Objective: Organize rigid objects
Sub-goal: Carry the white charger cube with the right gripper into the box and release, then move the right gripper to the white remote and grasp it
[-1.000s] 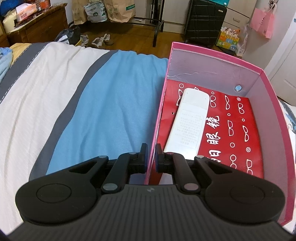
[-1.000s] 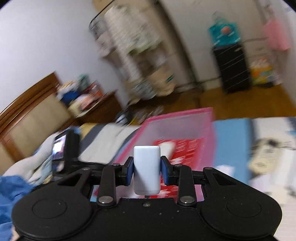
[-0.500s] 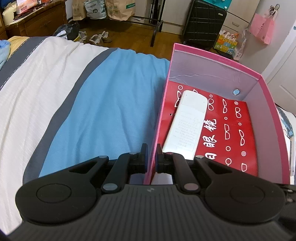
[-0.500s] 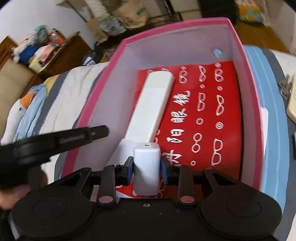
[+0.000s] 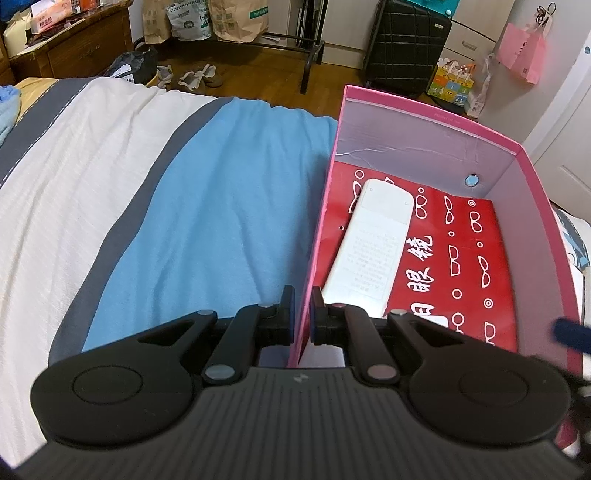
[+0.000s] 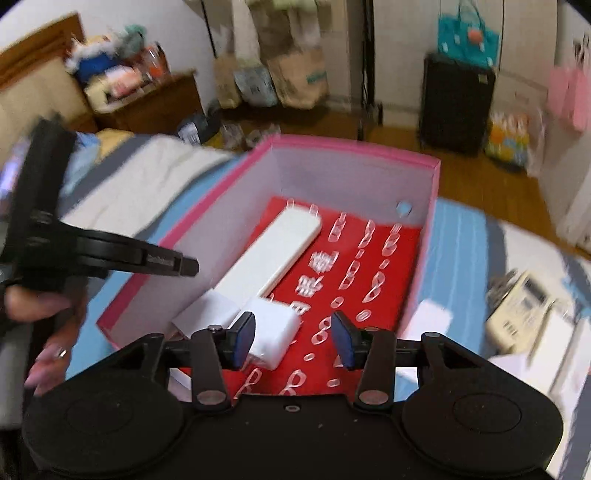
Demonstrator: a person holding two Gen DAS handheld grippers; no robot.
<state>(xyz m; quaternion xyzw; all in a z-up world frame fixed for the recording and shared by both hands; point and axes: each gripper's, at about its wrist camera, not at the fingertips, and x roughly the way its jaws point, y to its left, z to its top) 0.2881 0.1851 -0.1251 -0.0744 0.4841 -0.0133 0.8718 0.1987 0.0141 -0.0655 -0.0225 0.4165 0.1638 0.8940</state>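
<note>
A pink box (image 5: 436,110) with a red printed floor sits on the bed. A long white remote (image 5: 369,247) lies inside along its left wall. My left gripper (image 5: 303,317) is shut on the box's left wall (image 5: 314,236). In the right wrist view the box (image 6: 354,147) holds the remote (image 6: 273,254) and a small white charger block (image 6: 271,334). My right gripper (image 6: 291,338) is open above the box's near end. The charger lies free by its left finger, on the red floor.
The bed has white, grey and blue stripes (image 5: 207,206). A cream device (image 6: 517,306) and white items lie on the bed right of the box. A black suitcase (image 5: 406,48), paper bags (image 5: 236,18) and a wooden cabinet (image 5: 70,48) stand beyond the bed.
My right gripper carried the white charger over the box, then opened and let it go inside. The left gripper stayed shut on the box wall.
</note>
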